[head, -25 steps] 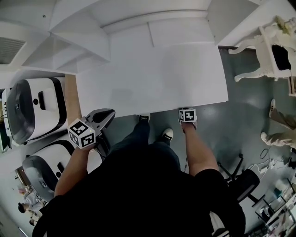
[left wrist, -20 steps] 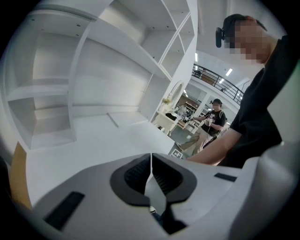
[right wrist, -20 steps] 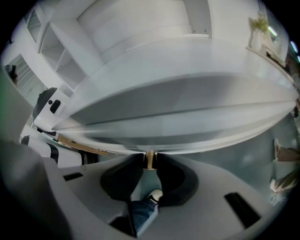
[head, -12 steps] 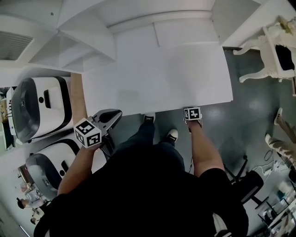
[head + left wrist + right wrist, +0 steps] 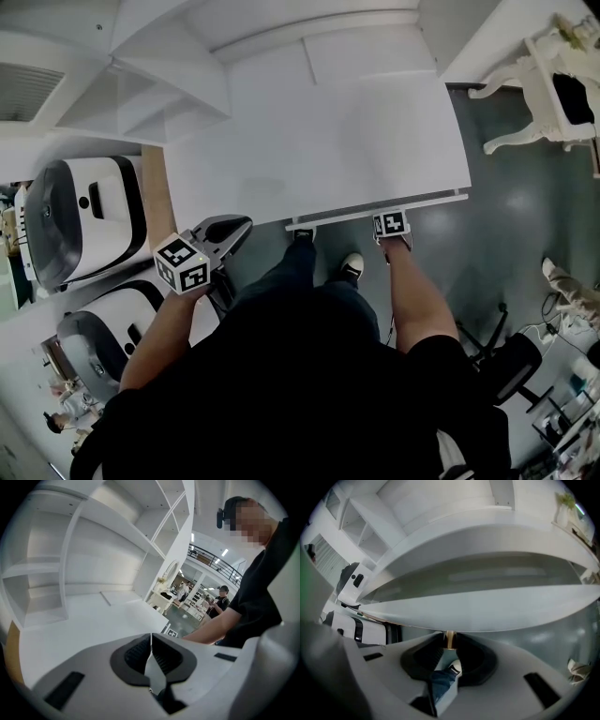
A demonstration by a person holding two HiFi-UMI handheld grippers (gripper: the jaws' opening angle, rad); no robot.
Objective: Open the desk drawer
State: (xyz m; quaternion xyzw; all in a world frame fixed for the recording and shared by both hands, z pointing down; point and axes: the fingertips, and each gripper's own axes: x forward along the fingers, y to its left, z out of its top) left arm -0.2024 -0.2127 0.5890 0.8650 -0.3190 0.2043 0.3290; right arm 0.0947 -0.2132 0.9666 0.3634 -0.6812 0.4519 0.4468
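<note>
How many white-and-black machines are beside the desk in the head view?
2. The farther machine sits beside the desk, on its left; the nearer machine is partly covered by the person's left arm. Others may be hidden behind the person.

The drawer [image 5: 377, 210] in front of you is white and wide, hung under the front edge of the white table [image 5: 319, 141]. It stands pulled out a little. In the head view its front shows as a narrow strip just past the table edge. In the right gripper view a shadowed grey gap shows behind the front panel. Its small brass knob [image 5: 449, 639] sits clamped between your right tongs [image 5: 449, 645].
</note>
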